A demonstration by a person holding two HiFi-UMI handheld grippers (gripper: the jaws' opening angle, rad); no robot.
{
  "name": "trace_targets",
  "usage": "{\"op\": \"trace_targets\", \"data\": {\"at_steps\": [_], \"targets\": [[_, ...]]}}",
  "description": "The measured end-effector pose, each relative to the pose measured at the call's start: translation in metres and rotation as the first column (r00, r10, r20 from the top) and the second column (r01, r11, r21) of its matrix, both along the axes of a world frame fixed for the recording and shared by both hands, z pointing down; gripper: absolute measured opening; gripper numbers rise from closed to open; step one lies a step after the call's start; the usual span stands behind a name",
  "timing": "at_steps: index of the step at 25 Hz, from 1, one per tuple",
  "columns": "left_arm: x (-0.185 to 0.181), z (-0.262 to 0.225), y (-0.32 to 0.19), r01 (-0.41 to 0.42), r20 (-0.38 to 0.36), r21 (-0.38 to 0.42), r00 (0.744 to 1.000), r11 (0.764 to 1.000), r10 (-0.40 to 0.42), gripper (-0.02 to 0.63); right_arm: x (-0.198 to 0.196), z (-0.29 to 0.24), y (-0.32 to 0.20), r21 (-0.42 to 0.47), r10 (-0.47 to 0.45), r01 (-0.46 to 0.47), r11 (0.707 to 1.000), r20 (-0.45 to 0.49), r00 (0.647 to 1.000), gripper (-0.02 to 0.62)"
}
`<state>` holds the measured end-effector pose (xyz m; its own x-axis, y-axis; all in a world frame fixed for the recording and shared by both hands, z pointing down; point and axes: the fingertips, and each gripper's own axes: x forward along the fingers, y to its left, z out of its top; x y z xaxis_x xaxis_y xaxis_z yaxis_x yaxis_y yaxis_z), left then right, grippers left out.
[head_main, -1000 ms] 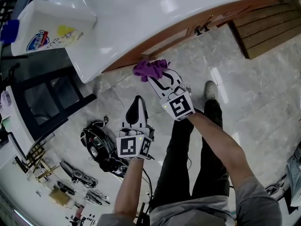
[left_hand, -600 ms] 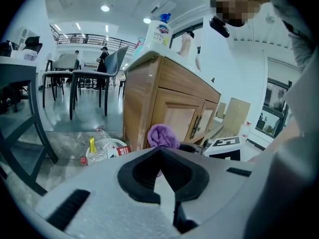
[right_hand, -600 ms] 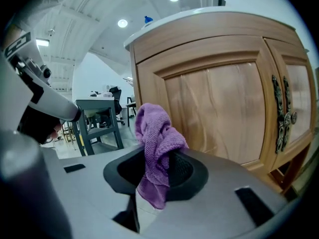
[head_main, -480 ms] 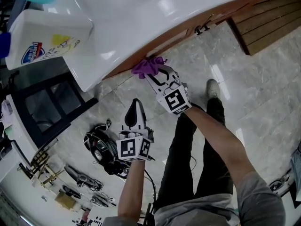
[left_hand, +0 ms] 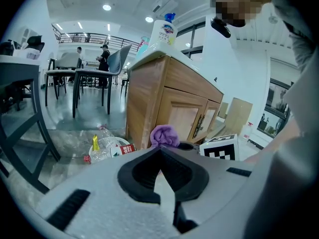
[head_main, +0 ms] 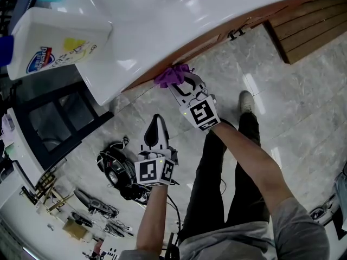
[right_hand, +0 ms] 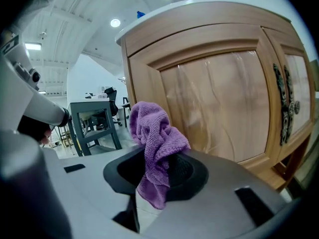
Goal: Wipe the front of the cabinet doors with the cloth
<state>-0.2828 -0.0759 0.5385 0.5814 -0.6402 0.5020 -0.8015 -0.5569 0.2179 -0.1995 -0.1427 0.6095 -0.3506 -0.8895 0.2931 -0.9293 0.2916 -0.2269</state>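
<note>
A purple cloth point(head_main: 172, 75) point(right_hand: 155, 136) point(left_hand: 165, 135) is bunched in my right gripper point(head_main: 179, 80), which is shut on it and holds it against the left end of the wooden cabinet front. The left cabinet door point(right_hand: 219, 108) fills the right gripper view, with dark metal handles point(right_hand: 285, 103) at its right edge. The cloth sits near the door's left frame point(right_hand: 142, 83). My left gripper point(head_main: 156, 128) hangs lower, away from the cabinet, shut and empty.
A white countertop point(head_main: 179, 15) overhangs the cabinet, with a white detergent bottle point(head_main: 54, 39) on it. Cables and tools point(head_main: 111, 169) lie on the tiled floor. A crushed plastic bottle point(left_hand: 102, 146) lies by the cabinet's corner. Tables and chairs point(left_hand: 84, 78) stand behind.
My right gripper has carried the cloth up and slightly right, against the cabinet under the countertop edge. The left gripper has barely moved.
</note>
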Motion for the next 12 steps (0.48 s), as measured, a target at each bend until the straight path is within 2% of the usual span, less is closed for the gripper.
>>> {"op": "trace_targets", "data": {"at_steps": [12], "targets": [[0.008, -0.001, 0.0, 0.014, 0.003, -0.008, 1.0, 1.0, -0.014, 0.009, 0.014, -0.007, -0.001, 0.003, -0.008, 0.008, 1.0, 0.005, 1.0, 0.095]]}}
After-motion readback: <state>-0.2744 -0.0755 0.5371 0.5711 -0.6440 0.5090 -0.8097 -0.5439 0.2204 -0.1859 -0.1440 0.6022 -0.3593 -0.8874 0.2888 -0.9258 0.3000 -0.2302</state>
